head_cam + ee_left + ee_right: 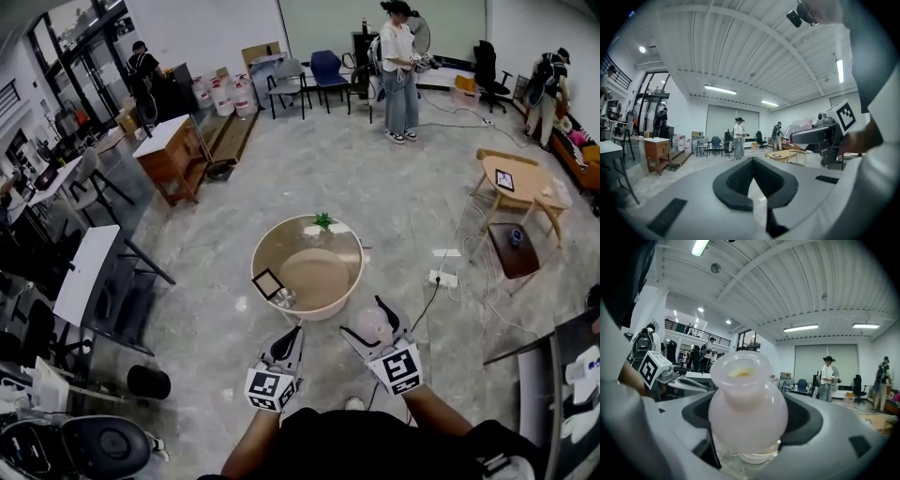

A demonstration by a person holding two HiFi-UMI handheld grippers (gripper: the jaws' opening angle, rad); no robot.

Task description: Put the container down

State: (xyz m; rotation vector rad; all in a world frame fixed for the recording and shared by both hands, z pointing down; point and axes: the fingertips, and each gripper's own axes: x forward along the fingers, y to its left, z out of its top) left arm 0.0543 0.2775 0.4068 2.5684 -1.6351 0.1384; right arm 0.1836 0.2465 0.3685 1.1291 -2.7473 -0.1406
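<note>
The container [372, 325] is a translucent pinkish bottle with a wide open neck. In the right gripper view the container [747, 404] fills the space between the jaws, with something yellowish inside its mouth. My right gripper [380, 321] is shut on it and holds it in the air, near the front rim of a round beige basin [352, 281]. My left gripper [295, 332] hovers beside it to the left. In the left gripper view the left gripper [752, 180] has its black pads drawn together with nothing between them.
Inside the basin lie a small dark-framed square [267, 283] and a shiny object; a green plant [323, 221] sits at its far rim. A power strip [441, 278] with its cable lies on the floor to the right. Small wooden tables [514, 180] stand further right, a white desk [86, 272] to the left.
</note>
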